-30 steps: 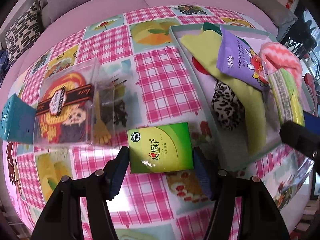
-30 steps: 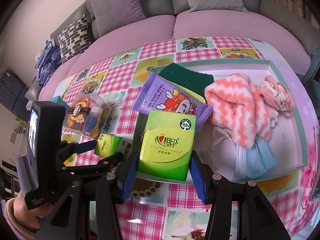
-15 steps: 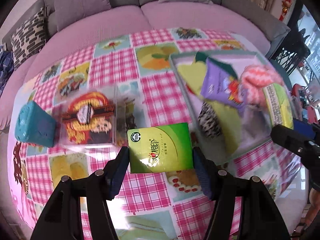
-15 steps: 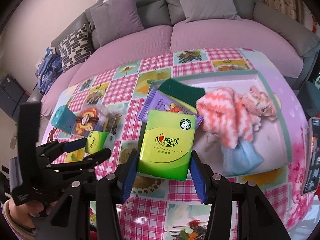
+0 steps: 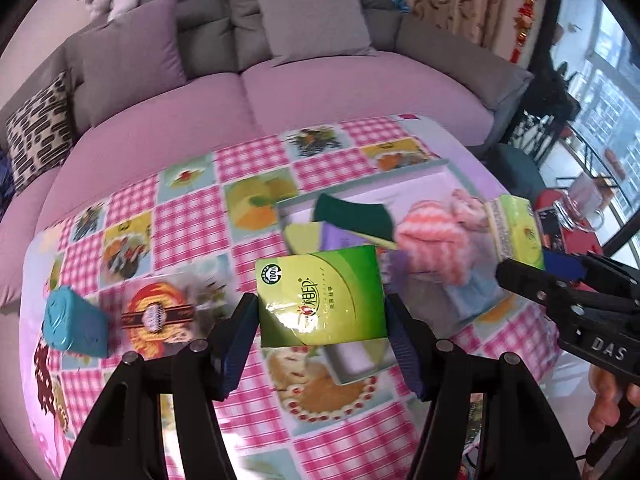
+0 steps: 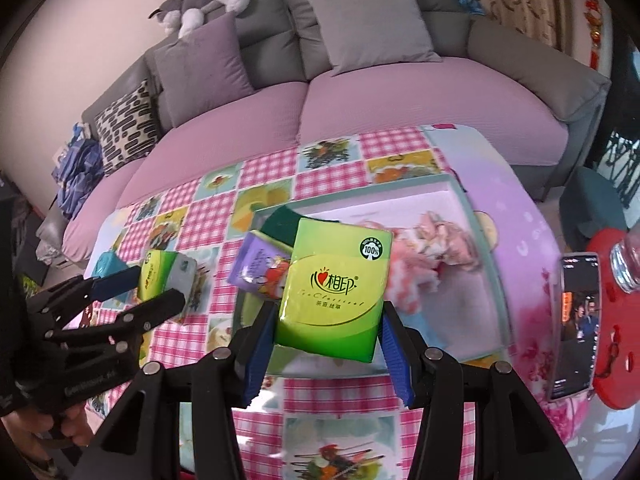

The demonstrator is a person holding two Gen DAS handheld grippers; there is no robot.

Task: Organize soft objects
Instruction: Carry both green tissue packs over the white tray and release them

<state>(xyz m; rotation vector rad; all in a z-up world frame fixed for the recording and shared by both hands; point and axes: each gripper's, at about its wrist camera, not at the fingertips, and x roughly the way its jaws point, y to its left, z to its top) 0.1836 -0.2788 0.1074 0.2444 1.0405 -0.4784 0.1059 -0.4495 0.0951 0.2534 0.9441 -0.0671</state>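
In the left wrist view, the left gripper [image 5: 320,328] clamps a glossy green tissue pack [image 5: 320,296] at frame centre, above the checked tablecloth [image 5: 192,216]; a shallow tray [image 5: 360,364] with a fluffy pink cloth [image 5: 436,240] lies right of centre. In the right wrist view, the right gripper [image 6: 326,344] pinches a second tissue pack [image 6: 336,288] at centre, above the same tray [image 6: 460,192]

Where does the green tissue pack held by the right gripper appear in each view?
Left wrist view: the right gripper's tissue pack is at the right edge, seen edge-on.
Right wrist view: the same pack is centre, facing the camera.
Shared landmark: dark green cloth in the tray.
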